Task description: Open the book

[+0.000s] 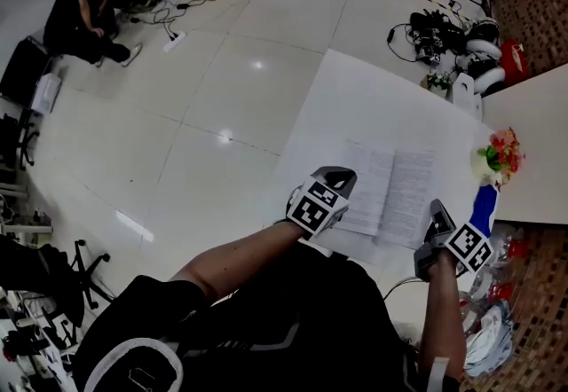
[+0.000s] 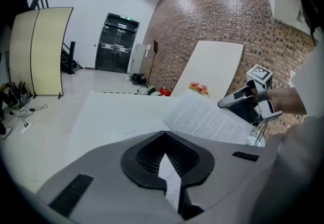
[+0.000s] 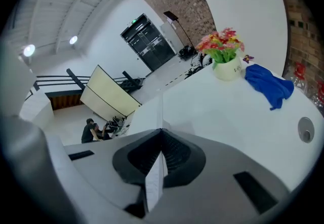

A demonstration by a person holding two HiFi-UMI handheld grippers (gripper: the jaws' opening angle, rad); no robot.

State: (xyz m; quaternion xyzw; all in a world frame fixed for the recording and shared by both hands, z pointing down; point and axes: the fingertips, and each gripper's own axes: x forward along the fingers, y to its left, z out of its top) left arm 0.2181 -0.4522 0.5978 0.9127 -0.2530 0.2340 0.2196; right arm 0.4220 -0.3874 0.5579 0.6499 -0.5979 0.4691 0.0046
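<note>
Since the white book of printed pages [image 1: 390, 191] already lies spread open on the white counter [image 1: 355, 89] between the two hands, what remains looks like settling it flat. The left gripper [image 1: 332, 181] has its jaws pressed together on a thin printed leaf [image 2: 170, 177] at the book's near left edge, and the right gripper [image 1: 438, 218] has its jaws fully closed on a second leaf [image 3: 156, 180], seen edge-on; both leaves are best eased outward evenly and laid down before release, lest the paper crease or tear
</note>
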